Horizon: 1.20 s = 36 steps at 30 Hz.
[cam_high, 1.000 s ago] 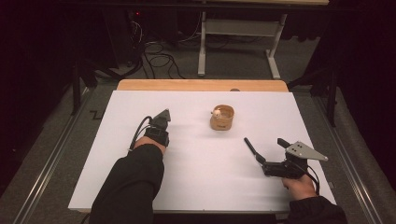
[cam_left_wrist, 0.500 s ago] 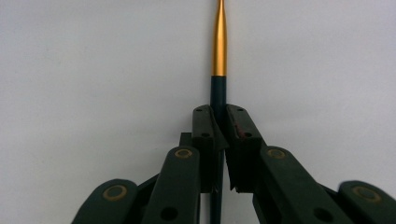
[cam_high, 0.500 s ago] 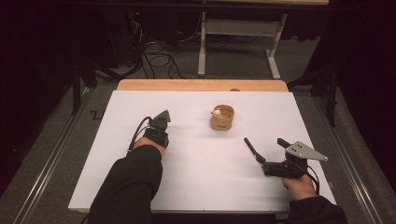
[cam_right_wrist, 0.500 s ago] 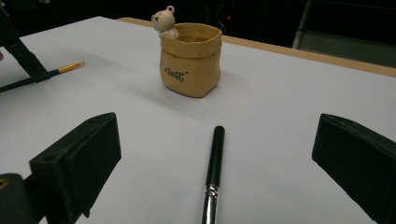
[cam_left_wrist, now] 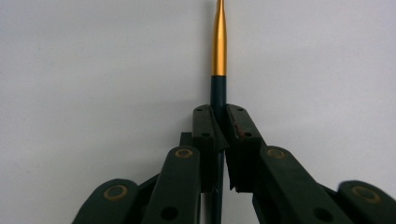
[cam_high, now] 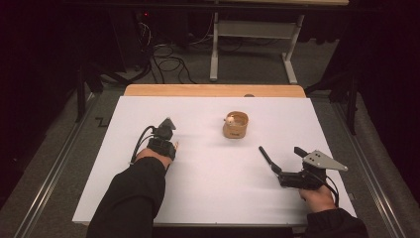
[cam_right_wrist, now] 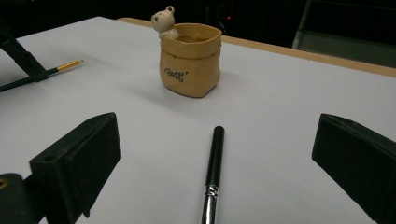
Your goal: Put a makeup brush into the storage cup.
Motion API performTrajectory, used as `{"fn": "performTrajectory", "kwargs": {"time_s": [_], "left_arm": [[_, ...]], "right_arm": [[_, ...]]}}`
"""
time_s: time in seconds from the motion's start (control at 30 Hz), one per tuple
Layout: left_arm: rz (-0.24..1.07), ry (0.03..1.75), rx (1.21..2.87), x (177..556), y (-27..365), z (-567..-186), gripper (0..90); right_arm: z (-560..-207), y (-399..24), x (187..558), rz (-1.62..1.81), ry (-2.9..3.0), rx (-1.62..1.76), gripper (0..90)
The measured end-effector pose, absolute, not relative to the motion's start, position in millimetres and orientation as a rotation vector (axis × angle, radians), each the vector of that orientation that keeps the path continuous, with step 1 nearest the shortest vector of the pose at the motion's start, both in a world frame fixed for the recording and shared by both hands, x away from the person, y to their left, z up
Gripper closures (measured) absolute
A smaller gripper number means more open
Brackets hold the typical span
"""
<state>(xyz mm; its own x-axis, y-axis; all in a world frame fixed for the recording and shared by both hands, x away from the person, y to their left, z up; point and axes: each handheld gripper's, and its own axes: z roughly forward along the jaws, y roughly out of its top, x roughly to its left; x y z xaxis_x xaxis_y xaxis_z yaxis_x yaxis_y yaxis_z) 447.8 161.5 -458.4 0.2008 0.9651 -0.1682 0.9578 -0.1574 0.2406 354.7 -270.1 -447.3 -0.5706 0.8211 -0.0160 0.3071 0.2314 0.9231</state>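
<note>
Left gripper: its two black jaws are squeezed tight on a thin brush with a dark handle and a shiny gold end. In the left gripper view the brush runs up between the pads and sticks out toward 12 o'clock.

Where the left gripper is: in the high view it sits at about 9 o'clock on the big white table sheet, and its tip rests low by the sheet.

Gold-end brush: in the right gripper view it lies nearly flat over the sheet at 10 o'clock, gold end toward the pot.

Right gripper: its jaws stand wide apart. They hold nothing and touch nothing.

Black brush: a second thin brush with a black handle and a silver ring lies flat on the sheet in the gap between the open right jaws. It points to 12 o'clock, at the pot, and neither pad touches it.

Where the right gripper is: in the high view it is at about 4 o'clock on the sheet, held by a hand in a dark sleeve.

Pot: a small tan pot shaped like a paper bag, with a little bear on its rim, stands upright near the middle of the sheet. It is well apart from both grippers.

Bear: in the right gripper view it peeks over the pot's rim at 11 o'clock.
</note>
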Motion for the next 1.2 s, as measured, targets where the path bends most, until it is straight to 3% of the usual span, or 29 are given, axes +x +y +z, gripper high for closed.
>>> {"fn": "performTrajectory", "kwargs": {"time_s": [0.4, 0.93, 1.2], "left_arm": [[0.112, 1.71, 2.131, 435, 169, -448, 83.5], [0.196, 1.617, 1.937, 420, 202, -429, 83.5], [0.294, 1.493, 1.854, 406, 209, -433, 83.5]], "right_arm": [[-448, -269, 355, 1.314, 2.001, 1.031, 1.7], [-448, -269, 355, 1.294, 1.997, 1.027, 1.8], [-448, -268, 354, 1.293, 1.991, 1.014, 1.8]]}}
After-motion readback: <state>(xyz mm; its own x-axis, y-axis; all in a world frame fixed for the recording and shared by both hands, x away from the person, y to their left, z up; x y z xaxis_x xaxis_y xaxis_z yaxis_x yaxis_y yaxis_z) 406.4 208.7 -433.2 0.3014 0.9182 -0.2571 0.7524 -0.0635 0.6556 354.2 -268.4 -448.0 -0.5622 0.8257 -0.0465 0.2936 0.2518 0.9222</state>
